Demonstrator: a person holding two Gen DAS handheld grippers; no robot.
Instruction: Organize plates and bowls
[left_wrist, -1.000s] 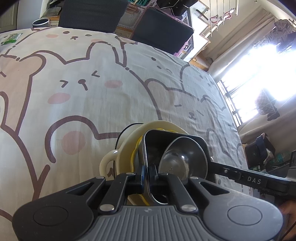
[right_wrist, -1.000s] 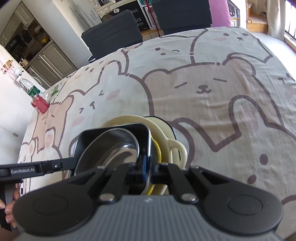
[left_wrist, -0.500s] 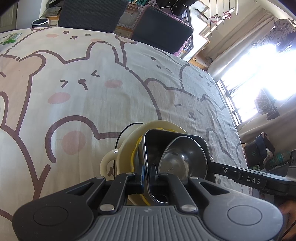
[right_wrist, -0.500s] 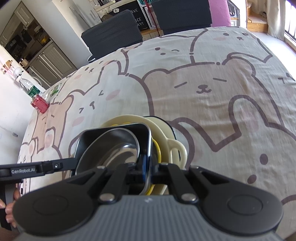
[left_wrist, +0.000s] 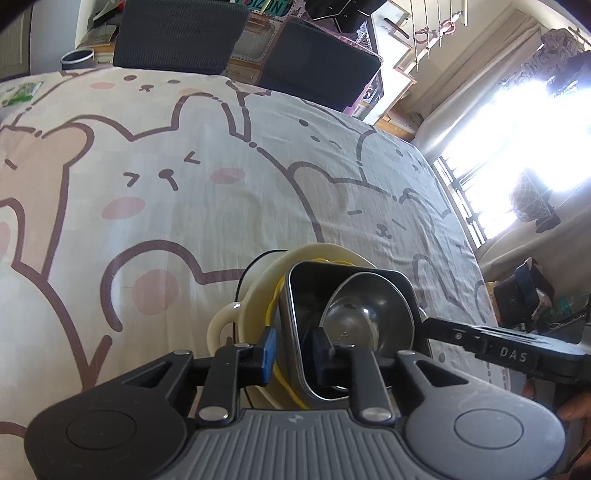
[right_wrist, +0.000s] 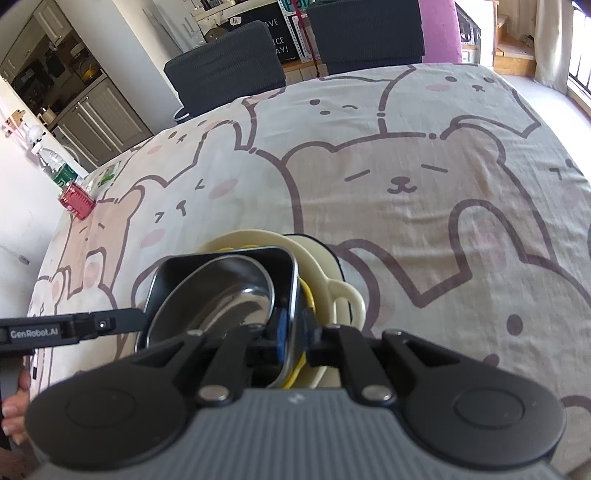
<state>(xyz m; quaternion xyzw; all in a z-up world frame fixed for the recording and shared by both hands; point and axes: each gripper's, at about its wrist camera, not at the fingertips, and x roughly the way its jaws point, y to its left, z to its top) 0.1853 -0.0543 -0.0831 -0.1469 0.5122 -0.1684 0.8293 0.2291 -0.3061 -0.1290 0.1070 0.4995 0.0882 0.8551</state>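
A stack of dishes sits on the bear-print tablecloth: a cream handled bowl (left_wrist: 258, 295) (right_wrist: 321, 266) at the bottom, a yellow rim, then a square dark steel tray (left_wrist: 306, 295) (right_wrist: 229, 269) with a round steel bowl (left_wrist: 365, 314) (right_wrist: 221, 299) inside. My left gripper (left_wrist: 293, 350) straddles the tray's left wall, jaws parted with a gap on each side. My right gripper (right_wrist: 293, 334) straddles the tray's right wall, jaws slightly parted.
Two dark chairs (left_wrist: 177, 33) (right_wrist: 229, 55) stand at the table's far edge. A red box (right_wrist: 75, 201) and a bottle (right_wrist: 55, 166) sit at the far left corner. A green packet (left_wrist: 20, 92) lies at the far left. The window side is at right.
Both grippers were shut on the tray's opposite walls; both have now opened. The stack has not moved.
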